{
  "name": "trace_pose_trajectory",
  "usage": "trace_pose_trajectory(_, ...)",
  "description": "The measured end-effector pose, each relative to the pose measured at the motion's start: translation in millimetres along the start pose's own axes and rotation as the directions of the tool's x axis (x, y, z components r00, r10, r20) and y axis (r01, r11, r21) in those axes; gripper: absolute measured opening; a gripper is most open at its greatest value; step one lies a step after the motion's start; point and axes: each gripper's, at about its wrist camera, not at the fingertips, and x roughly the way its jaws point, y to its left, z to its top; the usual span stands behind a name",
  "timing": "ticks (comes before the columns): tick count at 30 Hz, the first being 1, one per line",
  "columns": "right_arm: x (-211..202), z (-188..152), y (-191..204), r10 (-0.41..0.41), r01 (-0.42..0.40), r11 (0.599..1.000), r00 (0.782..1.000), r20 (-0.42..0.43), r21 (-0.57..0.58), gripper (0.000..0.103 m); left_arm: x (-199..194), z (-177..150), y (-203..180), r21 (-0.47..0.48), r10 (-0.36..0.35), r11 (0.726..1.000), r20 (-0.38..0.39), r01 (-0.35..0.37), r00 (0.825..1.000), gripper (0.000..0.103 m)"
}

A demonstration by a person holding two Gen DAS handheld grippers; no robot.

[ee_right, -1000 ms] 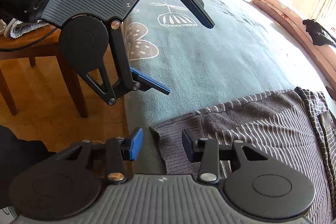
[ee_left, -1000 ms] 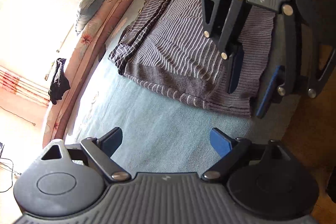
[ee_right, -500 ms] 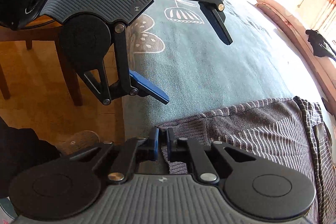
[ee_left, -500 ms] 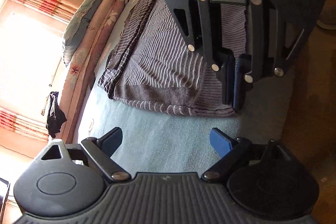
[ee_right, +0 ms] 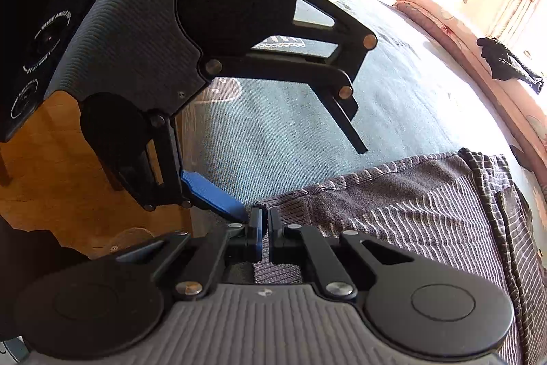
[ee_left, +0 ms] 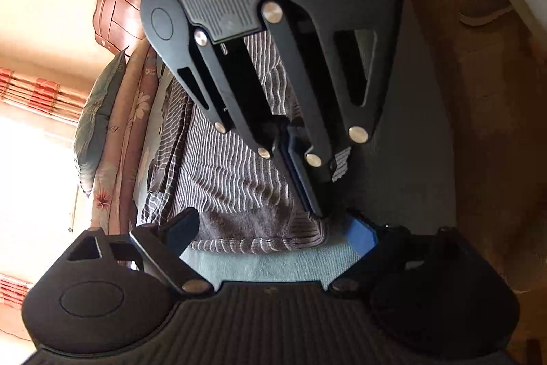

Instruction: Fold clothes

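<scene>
A grey knit garment with pale wavy stripes (ee_right: pixel 410 211) lies flat on the teal bed sheet (ee_right: pixel 290 132). My right gripper (ee_right: pixel 265 224) is shut on its near corner, at the bed's edge. From the left wrist view, that right gripper (ee_left: pixel 307 194) comes down from above onto the garment (ee_left: pixel 232 173), its blue pads pressed together. My left gripper (ee_left: pixel 273 228) stands open, its fingers spread wide along the garment's hem with nothing gripped. In the right wrist view the left gripper (ee_right: pixel 290 166) hangs just over the sheet, and its blue pad (ee_right: pixel 215 194) almost meets my right fingertips.
Floral pillows and a folded quilt (ee_left: pixel 116 132) line the bed's far side, with a wooden headboard (ee_left: pixel 116 16) behind. A black cloth (ee_right: pixel 506 64) lies on the pink bed border. Wooden floor (ee_right: pixel 68 194) runs along the near bed edge, and a shoe (ee_left: pixel 485 9) sits on it.
My right gripper has closed on the garment's corner. My left gripper has rolled, dropped lower and moved in close to the hem and the right gripper, still open.
</scene>
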Motion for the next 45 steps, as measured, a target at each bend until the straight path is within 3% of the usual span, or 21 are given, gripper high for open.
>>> trace_pose_trajectory(2,-3,-2,-2,-0.003,0.003,1.0,1.0,-0.001,0.009,0.009,4,1,5,-0.024,0.01,1.0,0.002,-0.01,1.0,0.09)
trace_pose_trajectory(5,-8,-14,-2,-0.023,0.023,0.999,1.0,-0.011,0.037,0.031,7,1,11,-0.063,0.016,0.998,-0.004,-0.017,1.0,0.09)
trace_pose_trajectory(9,-5,-30,5,-0.043,0.045,0.998,0.997,-0.057,0.033,0.032,5,3,17,-0.092,0.012,0.996,-0.01,-0.013,1.0,0.09)
trace_pose_trajectory(13,1,-29,11,-0.071,0.073,0.997,0.997,-0.037,0.033,0.034,5,5,24,-0.151,0.001,0.988,-0.026,-0.005,1.0,0.09)
trace_pose_trajectory(15,5,-24,12,-0.103,0.104,0.994,0.994,-0.033,0.032,0.032,4,4,26,-0.155,-0.003,0.988,-0.029,-0.001,1.0,0.09)
trace_pose_trajectory(16,8,-22,11,-0.111,0.112,0.993,0.993,-0.042,0.027,0.023,3,4,28,-0.156,-0.006,0.988,-0.03,0.001,1.0,0.09)
trace_pose_trajectory(17,10,-20,10,-0.119,0.12,0.992,0.992,-0.05,0.023,0.004,2,3,28,-0.148,-0.006,0.989,-0.029,0.001,1.0,0.09)
trace_pose_trajectory(20,7,-19,5,-0.127,0.129,0.991,0.991,-0.051,0.043,0.004,-2,-1,11,0.042,0.01,0.999,0.021,-0.01,1.0,0.09)
trace_pose_trajectory(23,3,-18,4,-0.125,0.127,0.991,0.991,-0.045,0.039,0.004,-3,-1,-4,0.188,-0.014,0.982,0.084,-0.002,0.996,0.09)
trace_pose_trajectory(26,-3,-16,7,-0.121,0.122,0.992,0.992,-0.031,0.024,0.004,1,4,-14,0.264,-0.041,0.964,0.11,0.01,0.993,0.073)
trace_pose_trajectory(28,-5,-15,7,-0.129,0.129,0.991,0.991,-0.027,0.018,0.004,9,9,-13,0.246,-0.071,0.968,0.074,0.051,0.995,0.041)
trace_pose_trajectory(30,-6,-15,7,-0.132,0.132,0.991,0.991,-0.028,0.018,0.006,16,13,-6,0.185,-0.086,0.98,0.023,0.08,0.996,0.021)
trace_pose_trajectory(31,-7,-16,6,-0.139,0.14,0.99,0.99,-0.03,0.023,0.009,17,14,-2,0.162,-0.078,0.984,0.014,0.075,0.997,0.017)
trace_pose_trajectory(33,-8,-21,7,-0.175,0.176,0.984,0.984,-0.035,0.018,0.025,19,15,6,0.118,-0.066,0.991,-0.005,0.066,0.998,0.017)
trace_pose_trajectory(35,-5,-28,10,-0.206,0.207,0.978,0.977,-0.053,0.005,0.033,19,15,14,0.08,-0.071,0.994,-0.021,0.073,0.997,0.016)
trace_pose_trajectory(39,4,-42,18,-0.296,0.294,0.955,0.951,-0.085,-0.038,0.033,19,13,26,0.03,-0.063,0.997,-0.051,0.064,0.997,0.014)
trace_pose_trajectory(41,5,-47,19,-0.331,0.327,0.943,0.94,-0.083,-0.054,0.026,20,10,27,0.029,-0.058,0.998,-0.067,0.06,0.996,0.018)
trace_pose_trajectory(42,5,-48,17,-0.3,0.297,0.954,0.949,-0.096,-0.05,0.005,21,9,26,0.037,-0.052,0.998,-0.071,0.054,0.996,0.023)
trace_pose_trajectory(44,2,-46,13,-0.271,0.27,0.962,0.956,-0.109,-0.025,0.003,19,11,19,0.095,-0.033,0.995,-0.06,0.039,0.998,0.025)
trace_pose_trajectory(45,0,-44,11,-0.264,0.264,0.965,0.958,-0.111,-0.014,0.003,17,12,16,0.127,-0.022,0.991,-0.052,0.029,0.998,0.033)
